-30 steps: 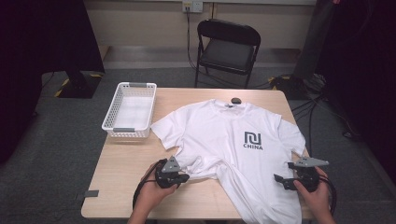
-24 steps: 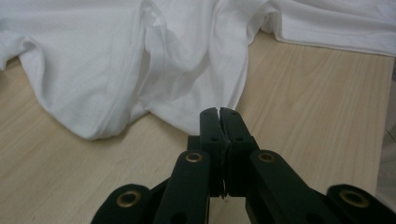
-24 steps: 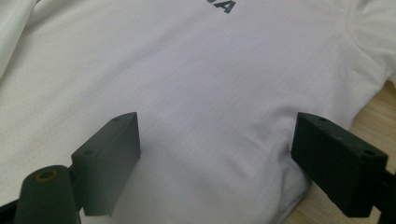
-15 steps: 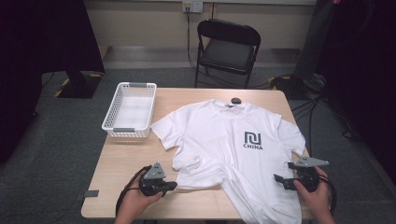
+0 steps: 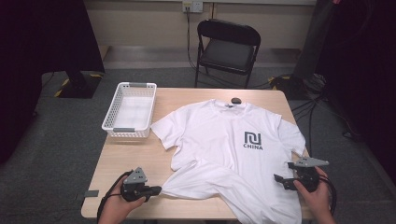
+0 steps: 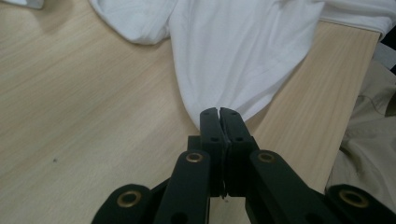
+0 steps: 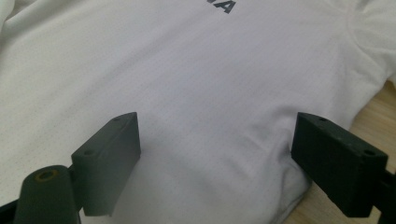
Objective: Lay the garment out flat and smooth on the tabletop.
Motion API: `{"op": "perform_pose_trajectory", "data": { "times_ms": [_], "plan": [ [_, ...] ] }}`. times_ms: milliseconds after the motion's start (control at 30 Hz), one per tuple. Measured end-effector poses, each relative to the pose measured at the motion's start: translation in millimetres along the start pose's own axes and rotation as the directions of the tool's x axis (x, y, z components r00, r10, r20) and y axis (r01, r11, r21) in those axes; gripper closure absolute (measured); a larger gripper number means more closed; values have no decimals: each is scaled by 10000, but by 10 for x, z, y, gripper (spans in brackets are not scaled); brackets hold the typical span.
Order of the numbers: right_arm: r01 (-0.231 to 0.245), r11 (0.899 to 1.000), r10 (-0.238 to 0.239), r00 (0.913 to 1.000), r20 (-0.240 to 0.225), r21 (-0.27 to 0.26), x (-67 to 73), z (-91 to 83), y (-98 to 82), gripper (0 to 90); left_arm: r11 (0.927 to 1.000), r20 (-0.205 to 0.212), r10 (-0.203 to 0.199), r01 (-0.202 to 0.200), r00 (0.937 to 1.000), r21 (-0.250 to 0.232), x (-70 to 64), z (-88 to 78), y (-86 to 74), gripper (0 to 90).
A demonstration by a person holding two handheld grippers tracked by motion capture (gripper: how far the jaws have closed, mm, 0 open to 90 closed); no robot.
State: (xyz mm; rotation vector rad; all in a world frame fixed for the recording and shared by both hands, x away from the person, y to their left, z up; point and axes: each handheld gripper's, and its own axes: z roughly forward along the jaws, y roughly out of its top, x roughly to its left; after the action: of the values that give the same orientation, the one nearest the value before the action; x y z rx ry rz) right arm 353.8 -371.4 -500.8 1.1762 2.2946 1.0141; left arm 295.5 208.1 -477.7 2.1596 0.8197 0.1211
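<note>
The shirt (image 5: 229, 149) lay face up on the table (image 5: 135, 158), occupying its right half, with the collar toward the far edge and the hem toward the person; its long axis therefore ran from the near edge to the far edge, and the printed logo (image 5: 252, 140) read upright from the person's side. The lower left corner of the hem was drawn sideways into a taut point toward the left gripper (image 5: 156, 190), so that part of the cloth ran across the table rather than along the long axis. In the left gripper view, the left gripper (image 6: 219, 113) had its jaws fully closed and pinched the tip of that white corner between them. The right gripper (image 5: 280, 179) rested over the right side of the hem; in the right gripper view its jaws stood wide apart above the fabric (image 7: 210, 116) and held nothing. The step in hand appeared to be spreading or flattening the hem before a fold. The next move would probably call for the right gripper to close on the right edge of the hem, so that both corners could be tensioned evenly and the bunched lower left area laid flat. A white basket (image 5: 130, 112) stood well apart at the far left of the table.
</note>
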Motion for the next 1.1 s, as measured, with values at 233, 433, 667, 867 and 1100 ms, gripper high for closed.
{"op": "perform_pose_trajectory", "data": {
  "times_ms": [233,433,667,867,1100],
  "plan": [
    [4,10000,-4,10000,1,0,0,0,0,145,9998,32,-150,150,9999,127,30,-67,-109,893],
    [0,10000,0,10000,0,1,0,0,0,145,9989,-41,-289,290,9996,376,46,-107,-202,893],
    [9,10000,-9,10000,2,-3,-1,0,0,145,9975,16,-418,416,9991,577,41,-155,-291,893],
    [2,10000,-2,10000,1,0,0,0,0,145,9970,68,-441,435,9990,643,12,-199,-324,893],
    [2,10000,-2,10000,1,-1,0,0,0,145,9963,585,-471,427,9972,741,-63,-201,-340,892]
  ]
}}
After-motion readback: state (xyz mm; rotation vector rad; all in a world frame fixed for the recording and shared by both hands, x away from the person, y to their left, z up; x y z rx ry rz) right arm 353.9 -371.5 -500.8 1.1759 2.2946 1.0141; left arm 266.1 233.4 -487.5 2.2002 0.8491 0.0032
